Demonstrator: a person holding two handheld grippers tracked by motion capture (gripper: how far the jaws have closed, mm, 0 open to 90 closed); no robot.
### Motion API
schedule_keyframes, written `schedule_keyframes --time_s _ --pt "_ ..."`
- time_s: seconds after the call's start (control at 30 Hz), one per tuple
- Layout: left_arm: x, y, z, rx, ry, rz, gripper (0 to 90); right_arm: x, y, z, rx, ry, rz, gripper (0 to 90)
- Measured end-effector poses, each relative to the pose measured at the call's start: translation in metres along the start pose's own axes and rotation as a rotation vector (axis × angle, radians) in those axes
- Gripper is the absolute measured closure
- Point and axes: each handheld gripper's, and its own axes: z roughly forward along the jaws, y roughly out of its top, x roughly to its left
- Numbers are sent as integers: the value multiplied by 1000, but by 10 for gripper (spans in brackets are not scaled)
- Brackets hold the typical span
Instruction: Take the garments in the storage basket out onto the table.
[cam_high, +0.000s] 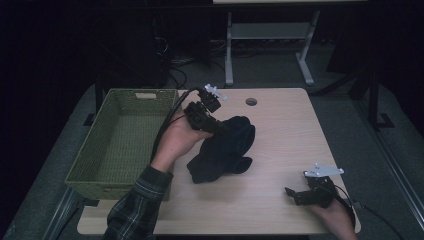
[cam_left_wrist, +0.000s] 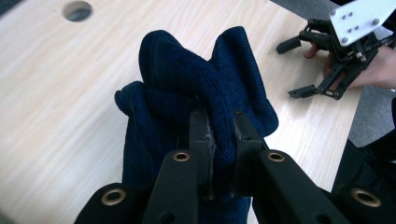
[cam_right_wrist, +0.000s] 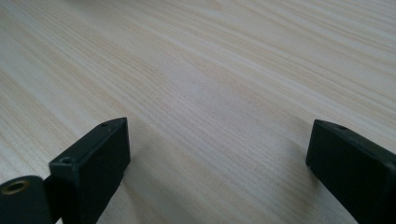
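Note:
A dark navy knitted garment (cam_high: 225, 147) lies bunched on the middle of the wooden table (cam_high: 280, 125). My left gripper (cam_high: 220, 128) reaches it from the left and is shut on a fold of it. In the left gripper view the two black jaws pinch a thick roll of the knit (cam_left_wrist: 187, 79) between them, my left gripper (cam_left_wrist: 219, 135) pointing down at the table. My right gripper (cam_high: 292, 194) rests near the table's front right corner, open and holding nothing. In the right gripper view its jaws stand wide apart over bare wood, my right gripper (cam_right_wrist: 217, 144) low over the table (cam_right_wrist: 210, 70).
A green woven basket (cam_high: 120, 140) stands off the table's left side, its inside bare. A round cable hole (cam_high: 251, 102) sits near the table's far edge. A metal desk frame (cam_high: 270, 45) stands on the floor behind the table.

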Motion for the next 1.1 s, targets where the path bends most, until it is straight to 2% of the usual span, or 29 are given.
schedule_keyframes --time_s 0.03,0.07,0.27,0.3,0.37,0.4,0.43,0.57,0.6,0.63,0.67,0.7,0.9,1.07,1.1 --pt "0 0 0 0 0 0 819 0 0 0 0 0 0 58" --pt "-3 0 12 17 -12 7 820 0 0 0 0 0 0 58" --pt "-8 -3 44 -3 -56 -13 818 0 0 0 1 -1 -2 58" --pt "-8 -3 44 -3 -56 -13 818 0 0 0 1 -1 -2 58" --pt "-8 -3 60 1 -49 -12 817 0 0 0 1 -1 -2 58" --pt "-8 -3 60 1 -49 -12 816 0 0 0 1 -1 -2 58" --pt "-8 -4 69 -4 -49 -21 815 0 0 0 0 -1 -2 59" --pt "-5 -6 87 1 -36 -28 813 0 0 0 0 0 -3 59" --pt "-5 -6 87 1 -36 -28 813 0 0 0 0 0 -3 59" --pt "-1 -8 95 11 -28 -27 812 0 0 0 0 0 -3 59" --pt "-1 -8 95 11 -28 -27 810 0 0 0 0 -1 -3 58" --pt "2 -10 103 4 -17 -41 809 0 0 0 1 0 -3 58" --pt "14 -16 118 10 9 -58 804 0 0 0 2 0 -1 59" --pt "28 -23 136 6 21 -116 803 0 0 0 0 0 0 59" --pt "31 -25 138 20 24 -113 802 0 0 0 1 0 -2 59"
